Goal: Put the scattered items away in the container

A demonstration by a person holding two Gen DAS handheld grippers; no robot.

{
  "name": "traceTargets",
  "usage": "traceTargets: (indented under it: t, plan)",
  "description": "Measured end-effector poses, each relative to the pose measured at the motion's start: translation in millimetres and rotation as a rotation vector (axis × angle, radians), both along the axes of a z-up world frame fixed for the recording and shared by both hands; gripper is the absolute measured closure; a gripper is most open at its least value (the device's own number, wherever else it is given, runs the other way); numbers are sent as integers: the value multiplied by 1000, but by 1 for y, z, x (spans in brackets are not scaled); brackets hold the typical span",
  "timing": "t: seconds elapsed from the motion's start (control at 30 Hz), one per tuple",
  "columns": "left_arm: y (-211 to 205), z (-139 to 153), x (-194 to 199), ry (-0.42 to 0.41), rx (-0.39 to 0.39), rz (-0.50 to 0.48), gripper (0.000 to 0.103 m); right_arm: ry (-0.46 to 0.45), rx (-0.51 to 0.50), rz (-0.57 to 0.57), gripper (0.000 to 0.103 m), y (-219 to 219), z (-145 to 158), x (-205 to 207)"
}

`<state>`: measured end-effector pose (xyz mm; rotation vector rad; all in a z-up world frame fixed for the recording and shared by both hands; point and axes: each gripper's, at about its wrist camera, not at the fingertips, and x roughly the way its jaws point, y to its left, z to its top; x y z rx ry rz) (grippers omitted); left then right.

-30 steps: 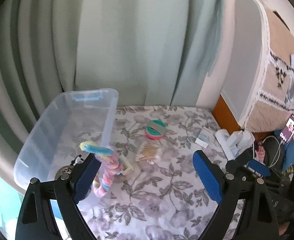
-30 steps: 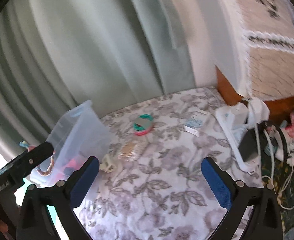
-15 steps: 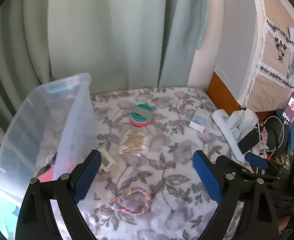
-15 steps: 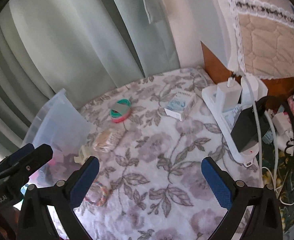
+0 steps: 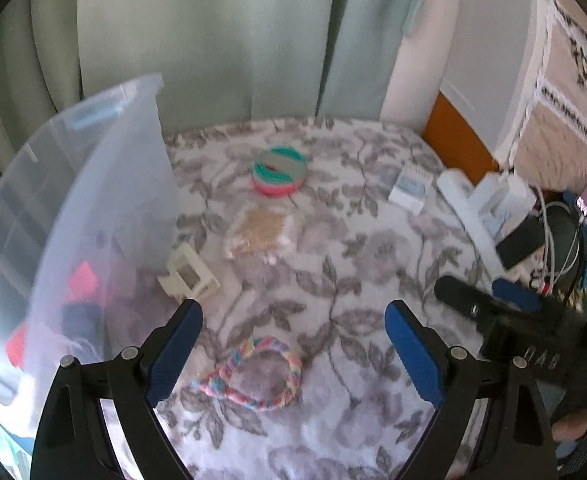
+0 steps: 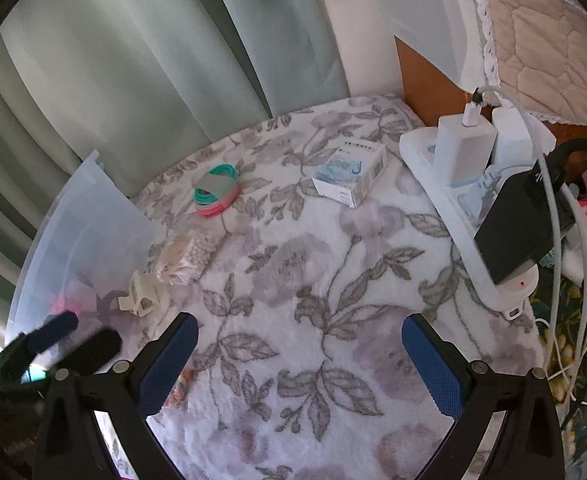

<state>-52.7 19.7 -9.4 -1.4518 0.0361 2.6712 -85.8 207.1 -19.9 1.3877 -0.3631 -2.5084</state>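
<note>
**Both hand-held grippers wide apart and empty above the floral bed cover**

The left hand-held gripper (image 5: 293, 344) has its 2 blue pads spread wide, gripping nothing. A pastel braided loop (image 5: 255, 374) lies flat on the floral bed cover (image 5: 333, 264) just below and between them, apart from both pads. The right hand-held gripper (image 6: 299, 360) is equally wide and empty, with only bare cover between its pads.

Beyond the left one, a cream hair clip (image 5: 189, 276) sits just beside the wall of the clear plastic container (image 5: 105, 208), which already holds pink and dark items. Farther off lie a bag of cotton swabs (image 5: 259, 230), a stack of teal and pink bands (image 5: 279, 178) and a small white box (image 6: 351, 178). A white power strip (image 6: 465, 216) with chargers lies at the right edge.
</note>
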Motion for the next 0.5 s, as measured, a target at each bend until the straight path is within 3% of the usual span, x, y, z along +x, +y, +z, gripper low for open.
traceTargets:
  t: [0.17,0.3,0.47,0.5]
  plan:
    - [1,-32,2,-86,-19,-1,15,-20,2,-6,0,0,-5,0]
    - [1,-48,2,-137,-21,-3,34,-27,4,-12,0,2,-6,1]
    - [7,-56,3,-148,-42,-29,41,-28,6,-7,0,1,-5,2]
    - [8,-59,3,-154,-47,-33,49,-28,7,-6,0,0,-5,2]
